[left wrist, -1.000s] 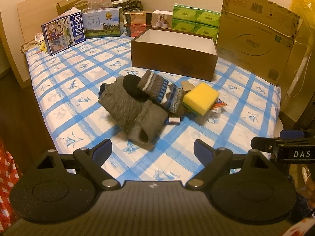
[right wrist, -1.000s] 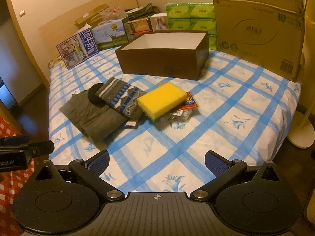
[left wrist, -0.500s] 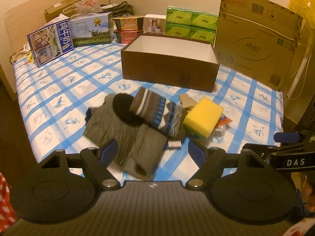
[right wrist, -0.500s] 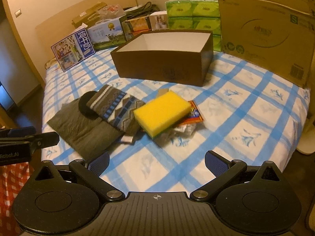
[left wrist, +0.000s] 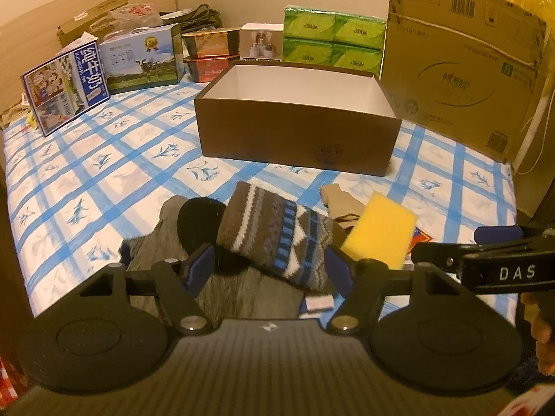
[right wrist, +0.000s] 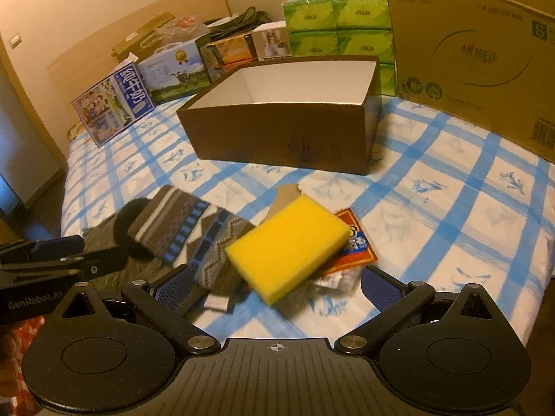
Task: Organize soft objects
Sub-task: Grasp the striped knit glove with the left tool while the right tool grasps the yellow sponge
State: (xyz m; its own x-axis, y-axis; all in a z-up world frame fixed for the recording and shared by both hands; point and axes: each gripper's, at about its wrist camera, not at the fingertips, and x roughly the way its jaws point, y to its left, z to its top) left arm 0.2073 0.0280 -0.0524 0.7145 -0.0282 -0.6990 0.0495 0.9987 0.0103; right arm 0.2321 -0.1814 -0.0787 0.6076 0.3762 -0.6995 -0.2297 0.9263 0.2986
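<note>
On the blue-checked bed [left wrist: 104, 159], before the empty brown box [left wrist: 295, 138], a brown knit sock [left wrist: 274, 239] with white and blue bands overlaps a yellow sponge [right wrist: 288, 246]; left gripper [left wrist: 269, 265], just narrowing, brackets the sock untouched; right gripper [right wrist: 274, 284] gapes wide

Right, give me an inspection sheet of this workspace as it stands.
Surface: blue-checked bedsheet.
Job's things: patterned knit sock lying on grey cloth; yellow sponge beside it; open brown cardboard box, nothing seen inside.
Clutter: orange packet under the sponge.
Grippers: left gripper open, jaws just been closing, sock between them, no contact visible; right gripper open.
Cables: dark cords at the headboard.
Surroundings: milk cartons, green tissue packs.
</note>
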